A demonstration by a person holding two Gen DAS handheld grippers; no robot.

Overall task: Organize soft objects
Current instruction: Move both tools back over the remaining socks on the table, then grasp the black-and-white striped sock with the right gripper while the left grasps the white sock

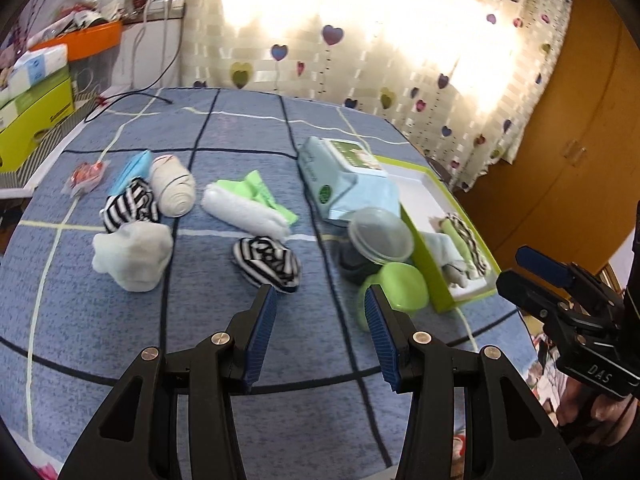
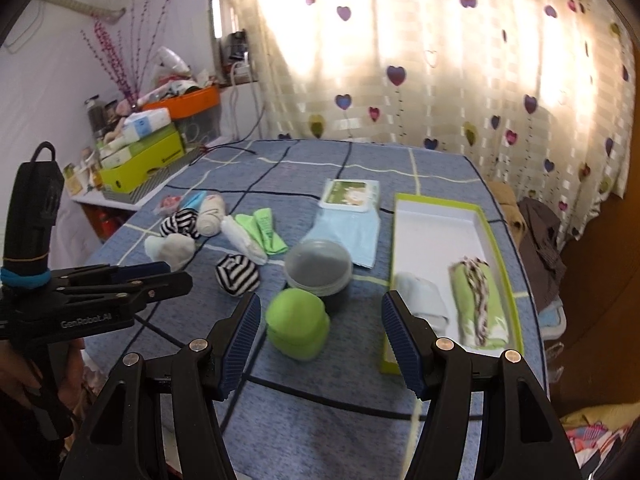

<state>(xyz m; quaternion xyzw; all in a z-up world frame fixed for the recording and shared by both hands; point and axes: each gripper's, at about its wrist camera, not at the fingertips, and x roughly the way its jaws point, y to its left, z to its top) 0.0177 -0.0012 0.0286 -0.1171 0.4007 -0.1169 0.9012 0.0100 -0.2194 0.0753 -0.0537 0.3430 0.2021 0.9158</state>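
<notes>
The left gripper [image 1: 322, 300] and right gripper [image 2: 320, 312] both hang wide apart and empty above the blue checked tabletop [image 1: 120, 320]. We count 2 striped sock rolls [image 1: 266, 264], a cream roll [image 1: 173, 186] and pale bundles loose at left. In the green box [image 2: 516, 276] lie a green roll [image 2: 480, 304] and what looks like a pale blue one [image 2: 422, 296].
</notes>
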